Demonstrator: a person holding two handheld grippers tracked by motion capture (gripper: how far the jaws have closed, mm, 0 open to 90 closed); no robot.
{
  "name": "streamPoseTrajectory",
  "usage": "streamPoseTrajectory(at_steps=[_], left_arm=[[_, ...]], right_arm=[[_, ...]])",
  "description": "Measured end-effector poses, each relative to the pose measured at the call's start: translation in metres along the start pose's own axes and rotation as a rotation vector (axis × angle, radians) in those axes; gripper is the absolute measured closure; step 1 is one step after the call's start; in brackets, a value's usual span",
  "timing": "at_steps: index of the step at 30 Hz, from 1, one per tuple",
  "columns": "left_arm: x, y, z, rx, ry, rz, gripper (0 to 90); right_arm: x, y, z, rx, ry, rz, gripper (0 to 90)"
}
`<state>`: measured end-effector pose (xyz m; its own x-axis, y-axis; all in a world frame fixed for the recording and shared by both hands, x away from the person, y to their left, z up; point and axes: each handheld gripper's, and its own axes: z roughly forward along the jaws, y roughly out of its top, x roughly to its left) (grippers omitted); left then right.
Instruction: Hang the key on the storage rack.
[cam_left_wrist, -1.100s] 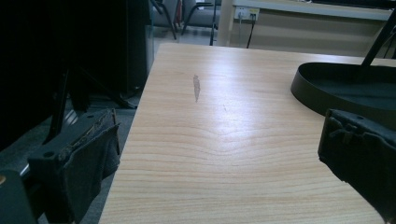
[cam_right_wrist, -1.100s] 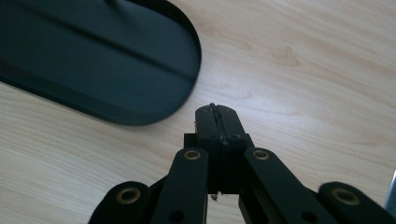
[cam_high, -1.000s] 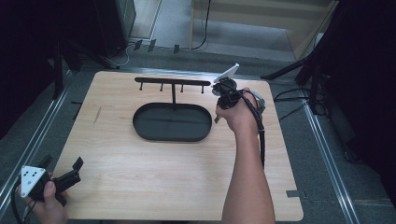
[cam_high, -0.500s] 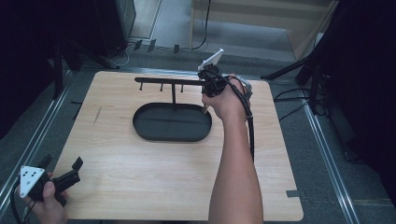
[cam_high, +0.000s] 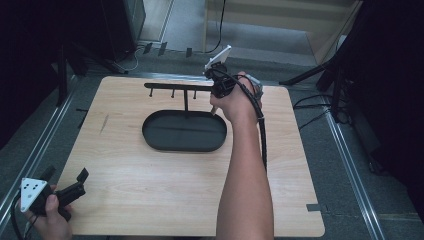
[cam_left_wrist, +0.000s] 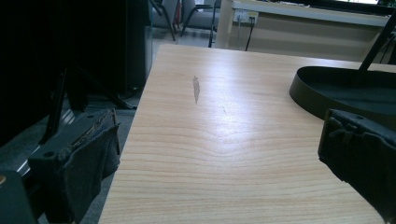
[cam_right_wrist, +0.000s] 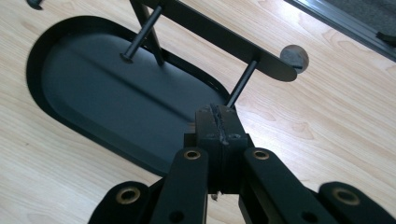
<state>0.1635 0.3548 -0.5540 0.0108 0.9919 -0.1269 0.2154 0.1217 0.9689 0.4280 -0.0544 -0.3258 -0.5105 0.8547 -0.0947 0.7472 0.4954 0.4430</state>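
Near left corner of the wooden table (cam_high: 165, 190): the left gripper (cam_high: 67, 186), held in the person's left hand (cam_high: 50, 220), rests at the table's near edge with its jaws spread well apart. In the left gripper view the two black jaws stand at opposite sides of the frame, bare tabletop between them, and a small dark mark (cam_left_wrist: 196, 88) lies on the wood toward the left edge.

Centre of the table: a black oval tray (cam_high: 155, 142) sits flat on the surface, its interior bare. An upright post (cam_high: 186, 102) rises from the tray's far rim and carries a horizontal black bar (cam_high: 165, 86) from which short pegs (cam_right_wrist: 140, 39) project.

Far side, right of centre: the right gripper (cam_right_wrist: 218, 122), held in the right hand (cam_high: 237, 102), is at the right end of the bar. In the right gripper view its jaws are pressed together, the tips just at the end of the rightmost peg (cam_right_wrist: 242, 85); whether the peg is pinched between them cannot be told.
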Motion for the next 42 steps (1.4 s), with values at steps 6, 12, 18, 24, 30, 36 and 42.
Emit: streamPoseTrajectory(at_steps=[6, 12, 18, 24, 30, 36, 42], left_arm=[[0.0, 0.0, 0.0, -0.001, -0.001, -0.001, 0.0], [0.0, 0.0, 0.0, -0.001, -0.001, -0.001, 0.0], [0.0, 0.0, 0.0, -0.001, -0.001, 0.001, 0.0], [0.0, 0.0, 0.0, -0.001, -0.001, -0.002, 0.0], [0.0, 0.0, 0.0, -0.001, -0.001, 0.0, 0.0], [0.0, 0.0, 0.0, 0.002, 0.001, 0.005, 0.0], [-0.001, 0.0, 0.0, 0.002, 0.001, 0.008, 0.0]], right_arm=[[0.0, 0.001, 0.004, -0.007, -0.011, 0.002, 90.0], [-0.003, 0.002, 0.005, -0.02, -0.021, 0.004, 90.0], [-0.006, 0.002, 0.005, -0.037, -0.027, 0.007, 89.9], [-0.01, 0.001, 0.003, -0.07, -0.073, 0.045, 90.0], [-0.02, -0.007, 0.003, -0.06, -0.07, 0.093, 88.0], [-0.029, -0.016, 0.004, -0.045, -0.069, 0.12, 84.5], [-0.04, -0.029, 0.008, -0.03, -0.096, 0.164, 78.4]])
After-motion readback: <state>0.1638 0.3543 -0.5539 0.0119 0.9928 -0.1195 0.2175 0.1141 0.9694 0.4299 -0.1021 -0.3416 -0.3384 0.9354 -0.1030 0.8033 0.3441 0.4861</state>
